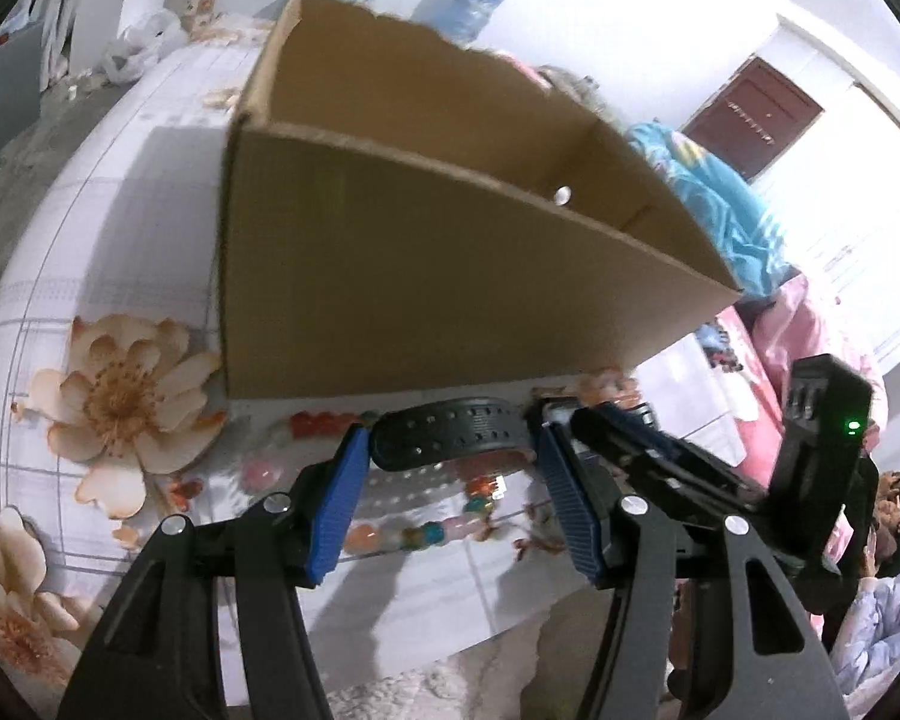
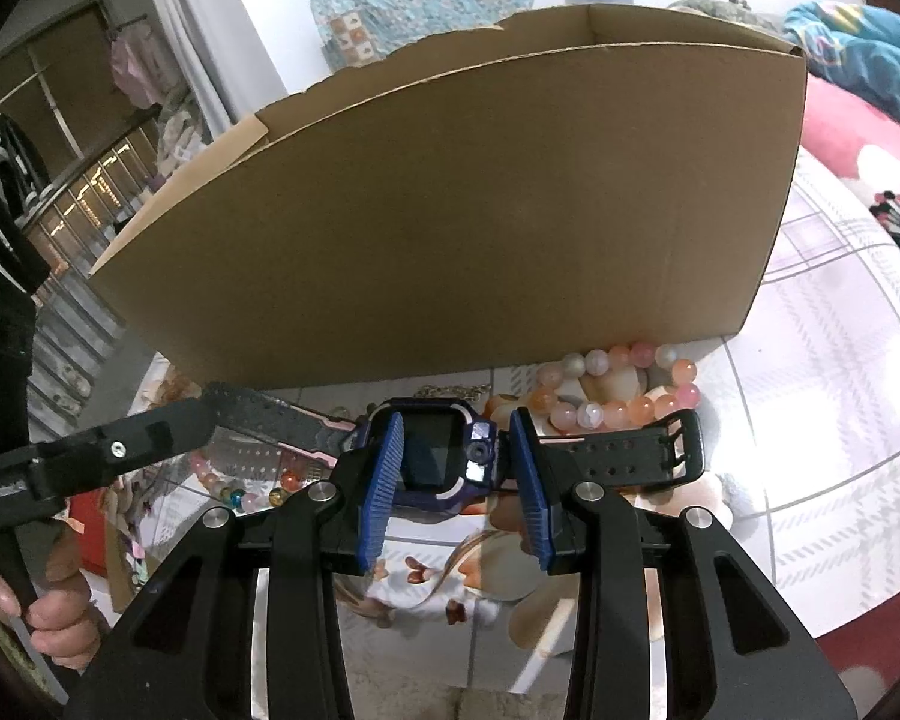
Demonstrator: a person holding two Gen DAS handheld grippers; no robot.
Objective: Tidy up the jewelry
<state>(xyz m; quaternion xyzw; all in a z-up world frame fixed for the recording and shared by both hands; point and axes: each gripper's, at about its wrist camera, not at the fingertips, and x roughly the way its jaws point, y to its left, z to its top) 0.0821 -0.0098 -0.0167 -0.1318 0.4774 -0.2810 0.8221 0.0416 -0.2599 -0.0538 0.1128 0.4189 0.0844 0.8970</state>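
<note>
The right hand-held gripper (image 2: 456,468) is closed on the smartwatch (image 2: 444,450): its blue pads press the two sides of the dark-blue watch case, screen facing up. The buckle end of the strap (image 2: 642,450) extends to the right of this gripper; the perforated end runs to its left, into the left hand-held gripper (image 1: 450,450).

In the left wrist view the perforated strap (image 1: 450,435) spans the gap between the left gripper's blue pads, both pad tips at the strap ends — whether they press on it cannot be told. A hand (image 2: 60,600) grips this gripper's handle.

The watch sits just in front of both grippers, low over the counter (image 2: 810,420), which carries a floral-print cover. Directly beyond it stands an open cardboard box (image 2: 450,228).

A peach-and-white bead bracelet (image 2: 618,390) lies ahead and to the right of the right gripper, beside the box base. A multicoloured bead strand (image 1: 414,534) lies under the left gripper.
</note>
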